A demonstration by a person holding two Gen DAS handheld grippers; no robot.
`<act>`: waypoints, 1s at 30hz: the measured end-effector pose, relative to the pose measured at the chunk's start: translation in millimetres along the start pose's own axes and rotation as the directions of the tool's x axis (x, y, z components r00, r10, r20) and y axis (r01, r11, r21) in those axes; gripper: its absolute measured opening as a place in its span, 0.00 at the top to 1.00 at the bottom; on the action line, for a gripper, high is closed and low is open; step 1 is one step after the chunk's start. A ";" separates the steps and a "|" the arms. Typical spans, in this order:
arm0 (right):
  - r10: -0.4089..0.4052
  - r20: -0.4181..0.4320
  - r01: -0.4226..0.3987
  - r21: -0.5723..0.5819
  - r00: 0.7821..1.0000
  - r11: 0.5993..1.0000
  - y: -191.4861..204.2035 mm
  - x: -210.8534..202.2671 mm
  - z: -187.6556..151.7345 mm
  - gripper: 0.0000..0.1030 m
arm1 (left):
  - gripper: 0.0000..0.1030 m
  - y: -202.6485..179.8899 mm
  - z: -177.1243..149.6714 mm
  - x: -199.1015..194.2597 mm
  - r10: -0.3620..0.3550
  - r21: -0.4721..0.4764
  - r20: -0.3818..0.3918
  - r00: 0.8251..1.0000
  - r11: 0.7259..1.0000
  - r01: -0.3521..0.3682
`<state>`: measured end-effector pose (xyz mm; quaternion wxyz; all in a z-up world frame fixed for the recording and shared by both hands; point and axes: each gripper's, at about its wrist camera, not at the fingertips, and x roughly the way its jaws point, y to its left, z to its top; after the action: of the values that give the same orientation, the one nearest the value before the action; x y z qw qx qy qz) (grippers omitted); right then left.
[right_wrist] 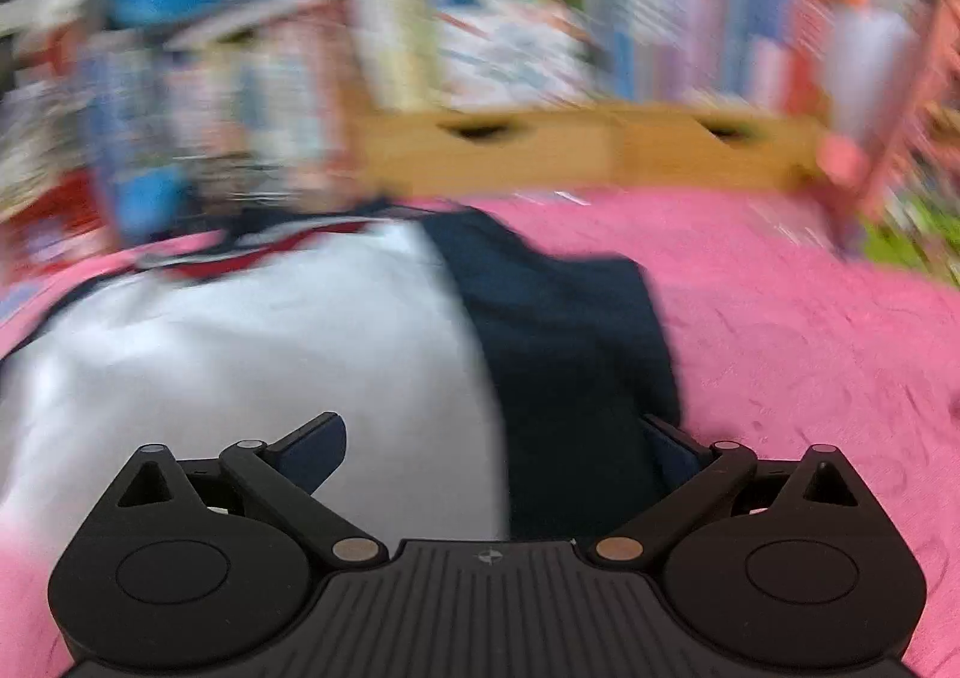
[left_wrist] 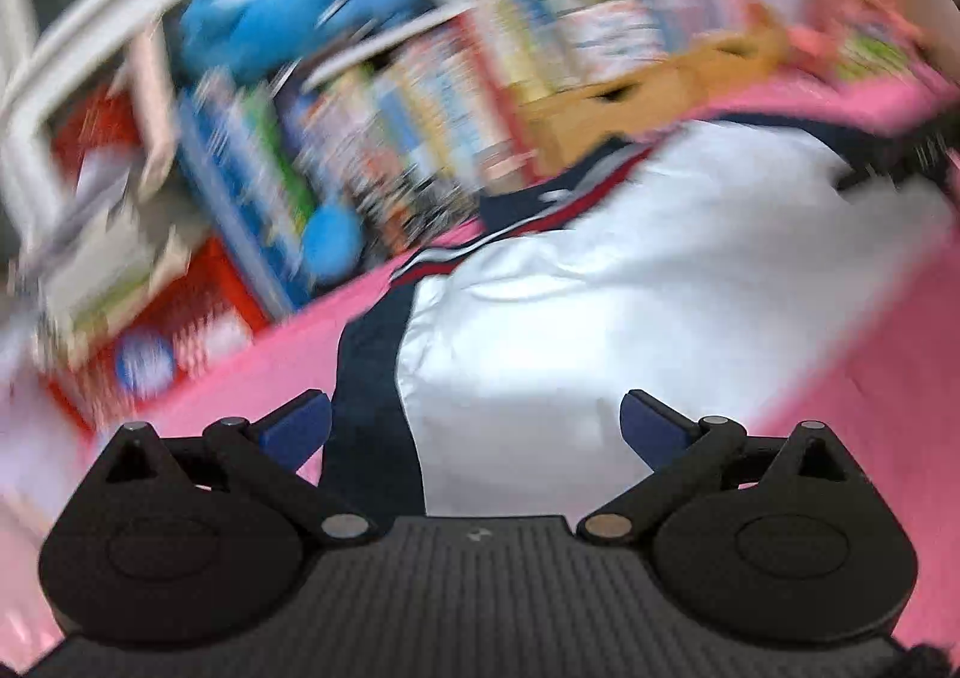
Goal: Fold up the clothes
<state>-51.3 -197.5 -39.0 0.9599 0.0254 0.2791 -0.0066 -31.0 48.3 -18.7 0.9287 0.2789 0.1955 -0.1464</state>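
Though views blur, one white-navy shirt [left_wrist: 600, 318] on pink cover [right_wrist: 810, 318]; two tools [left_wrist: 474, 426] [right_wrist: 498, 450] apparently released, empty.

The white and navy shirt [left_wrist: 600, 306] is smooth cloth with a light sheen on the white part; its navy sleeve [right_wrist: 576, 354] looks matt. Under the shirt, the pink cover [right_wrist: 810, 348] is rough, fuzzy cloth. Behind the shirt, the wooden drawer box [right_wrist: 588, 150] has a matt, light finish. The right gripper [right_wrist: 492, 450] is matt black plastic with ribbed body and small metal pins.
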 end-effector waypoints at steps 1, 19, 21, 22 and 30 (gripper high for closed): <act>0.036 0.025 -0.033 -0.138 0.999 0.990 13.2 -18.1 -6.0 0.02 | 0.00 -6.1 -2.7 -8.0 -0.040 0.048 0.027 0.999 0.998 0.038; 0.142 0.032 -0.084 -0.670 0.989 0.738 129.8 -19.7 -22.6 0.46 | 0.09 -100.6 15.7 31.3 -0.159 0.435 0.130 0.979 0.896 0.088; 0.163 0.047 -0.097 -0.632 0.985 0.769 123.1 -25.8 -10.8 0.47 | 0.22 -105.9 19.3 38.8 -0.146 0.453 0.147 0.978 0.889 0.065; 0.178 0.044 -0.111 -0.630 0.983 0.769 120.0 -28.4 -6.6 0.47 | 0.41 -108.2 21.4 43.9 -0.119 0.457 0.144 0.982 0.889 0.041; 0.176 0.021 -0.067 -0.876 0.984 0.478 128.0 -33.0 -31.8 0.44 | 0.68 -101.9 26.4 54.7 -0.122 0.447 0.115 0.986 0.892 0.058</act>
<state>-92.8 -68.0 -42.4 0.8519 -0.4445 0.1894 0.2021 -14.2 -57.4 -69.8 0.8446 0.4624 0.1044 -0.2490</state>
